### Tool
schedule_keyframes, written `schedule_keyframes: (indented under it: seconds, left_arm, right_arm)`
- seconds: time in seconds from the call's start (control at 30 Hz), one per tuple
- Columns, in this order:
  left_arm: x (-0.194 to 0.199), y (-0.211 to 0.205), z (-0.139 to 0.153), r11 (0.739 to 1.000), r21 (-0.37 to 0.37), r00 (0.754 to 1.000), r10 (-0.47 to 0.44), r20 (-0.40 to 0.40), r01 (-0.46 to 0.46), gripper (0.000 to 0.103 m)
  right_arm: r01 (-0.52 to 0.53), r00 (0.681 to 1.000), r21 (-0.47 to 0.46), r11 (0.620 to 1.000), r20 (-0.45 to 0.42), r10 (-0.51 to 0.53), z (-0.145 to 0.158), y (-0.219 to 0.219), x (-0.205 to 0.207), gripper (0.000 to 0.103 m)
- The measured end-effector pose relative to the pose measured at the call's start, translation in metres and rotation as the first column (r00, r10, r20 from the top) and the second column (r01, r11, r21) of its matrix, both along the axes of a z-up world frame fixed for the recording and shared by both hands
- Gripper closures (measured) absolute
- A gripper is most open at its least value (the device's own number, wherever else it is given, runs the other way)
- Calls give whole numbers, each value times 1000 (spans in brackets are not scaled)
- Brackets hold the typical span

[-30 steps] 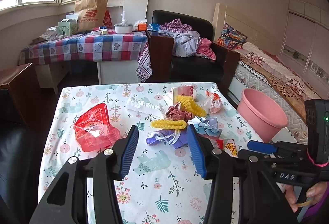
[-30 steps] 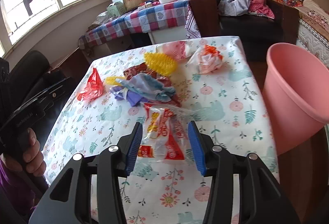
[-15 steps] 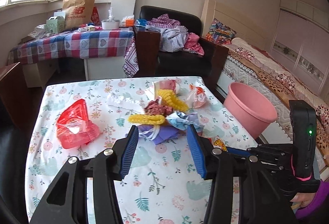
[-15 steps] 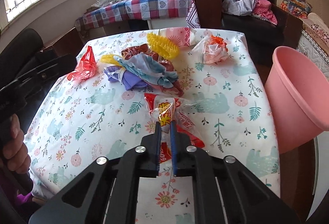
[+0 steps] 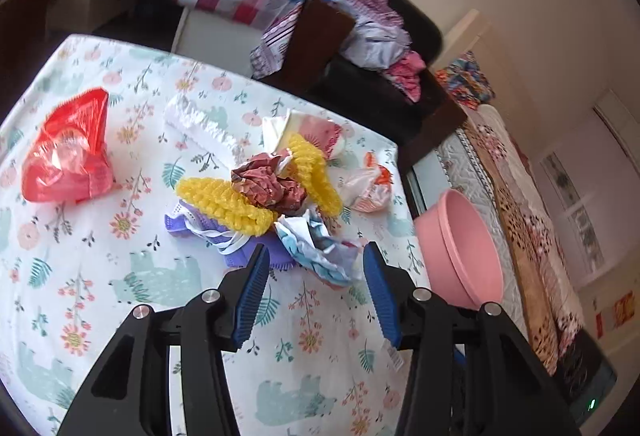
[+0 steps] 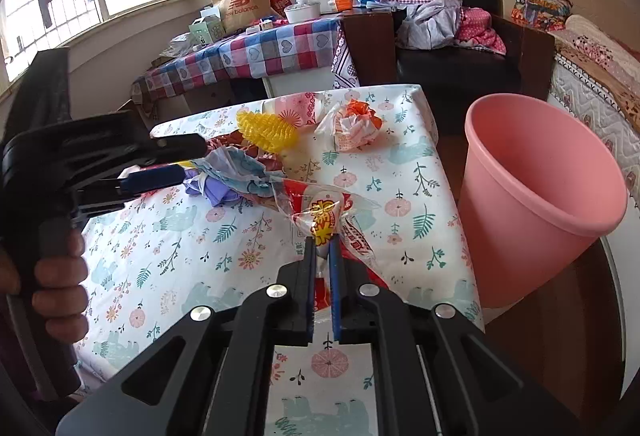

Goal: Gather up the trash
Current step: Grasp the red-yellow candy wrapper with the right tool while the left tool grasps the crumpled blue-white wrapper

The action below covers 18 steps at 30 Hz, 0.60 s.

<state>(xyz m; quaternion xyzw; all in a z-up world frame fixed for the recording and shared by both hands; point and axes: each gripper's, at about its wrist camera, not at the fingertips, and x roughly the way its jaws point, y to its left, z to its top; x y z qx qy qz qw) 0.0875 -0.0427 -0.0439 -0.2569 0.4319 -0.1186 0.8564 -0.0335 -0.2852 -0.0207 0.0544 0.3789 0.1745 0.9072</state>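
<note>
On the floral table (image 6: 416, 171), the right hand-held gripper (image 6: 322, 256) pinches a clear snack wrapper (image 6: 324, 211); the left hand-held gripper (image 5: 312, 276) gapes wide.

Floral-cloth table (image 5: 160, 296), red bag (image 5: 68, 151), crumpled wrapper heap (image 5: 276, 195), white-orange wrapper (image 5: 368, 183)

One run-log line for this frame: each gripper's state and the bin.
right gripper: shut on snack wrapper | left gripper: open, near crumpled blue-white wrapper | pink bin: beside table, right
</note>
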Motion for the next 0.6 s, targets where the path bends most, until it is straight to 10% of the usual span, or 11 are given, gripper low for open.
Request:
schedule_keyframes:
  seconds: [0.17,0.33,0.6]
  left_arm:
    - [8,-1,-18,999,-30,999,28,-45,-29,62]
    - [4,-3,-22,1000,5,1000,6,-18,-6,99]
    - [-17,-5,-9,998,48,997,-53,62,50,103]
  right_arm:
    - [-5,1000,7,1000,-2,5,-3,-4,-1,97]
    - [1,1000,26,1000,-17,0,-8,-8,0,97]
    - [5,1000,31,1000,4,-6,-3,-11,-3,97]
